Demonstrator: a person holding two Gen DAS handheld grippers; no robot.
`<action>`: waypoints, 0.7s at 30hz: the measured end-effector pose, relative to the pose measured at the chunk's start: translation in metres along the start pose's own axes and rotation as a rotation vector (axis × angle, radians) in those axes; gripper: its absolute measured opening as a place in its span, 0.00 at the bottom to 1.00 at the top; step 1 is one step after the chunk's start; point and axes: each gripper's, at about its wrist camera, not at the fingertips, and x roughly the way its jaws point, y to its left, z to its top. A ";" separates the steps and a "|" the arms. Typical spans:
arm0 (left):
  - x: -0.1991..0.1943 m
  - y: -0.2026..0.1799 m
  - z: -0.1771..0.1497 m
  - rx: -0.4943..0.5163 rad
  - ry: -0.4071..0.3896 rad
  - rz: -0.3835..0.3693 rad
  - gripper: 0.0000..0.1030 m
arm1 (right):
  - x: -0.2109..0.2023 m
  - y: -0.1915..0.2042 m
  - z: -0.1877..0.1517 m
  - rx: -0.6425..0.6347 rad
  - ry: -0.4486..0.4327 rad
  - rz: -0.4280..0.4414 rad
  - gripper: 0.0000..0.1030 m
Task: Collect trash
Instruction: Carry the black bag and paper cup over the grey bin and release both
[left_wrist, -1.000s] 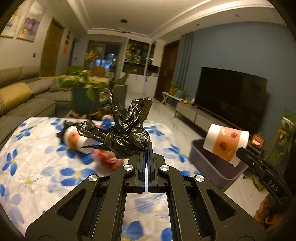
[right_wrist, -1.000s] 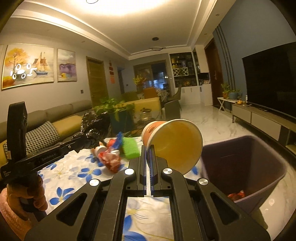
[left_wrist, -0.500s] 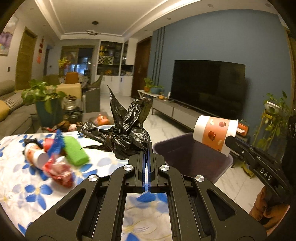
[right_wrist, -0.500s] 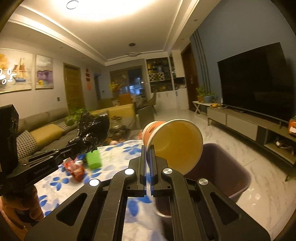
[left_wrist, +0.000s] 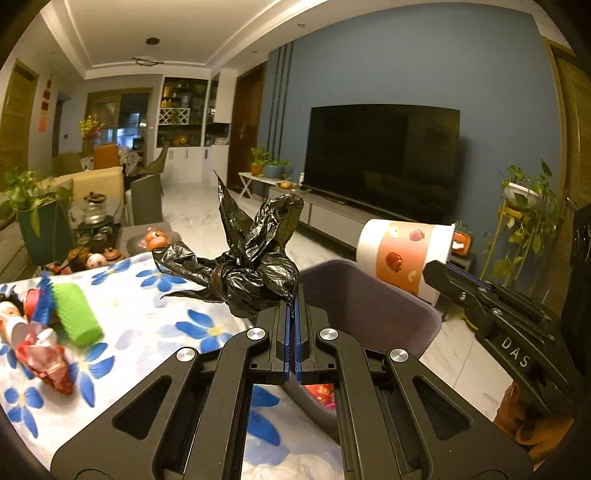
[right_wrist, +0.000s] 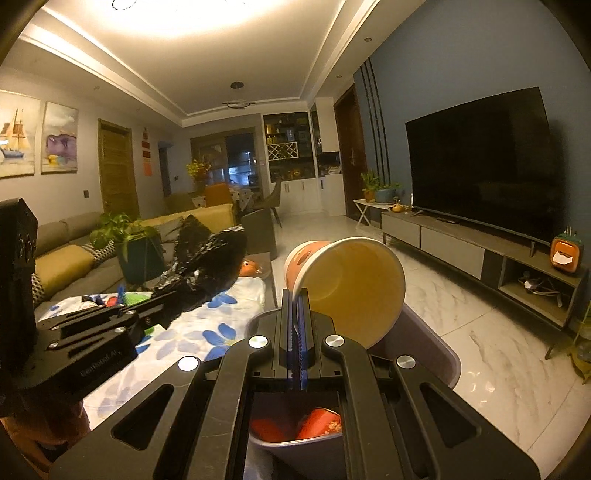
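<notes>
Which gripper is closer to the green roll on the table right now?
Left. The left gripper, shut on the black bag, is beside the green roll; the right gripper holds the paper cup over the bin.

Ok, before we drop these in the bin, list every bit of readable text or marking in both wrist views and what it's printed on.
"DAS" on the right gripper body, left wrist view.
A white brand line on the left gripper body, right wrist view: too blurred to read.
Paper cup: fruit pictures only, no words.
Red wall notices by the door: too small to read.
</notes>
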 end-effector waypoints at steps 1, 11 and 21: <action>0.001 -0.003 0.000 0.000 0.002 -0.004 0.01 | 0.001 -0.002 -0.001 -0.001 0.002 -0.003 0.03; 0.027 -0.015 -0.009 0.021 0.036 -0.051 0.01 | 0.019 -0.016 -0.001 0.016 0.026 -0.031 0.03; 0.044 -0.021 -0.014 0.019 0.058 -0.088 0.01 | 0.030 -0.013 0.000 0.020 0.038 -0.045 0.03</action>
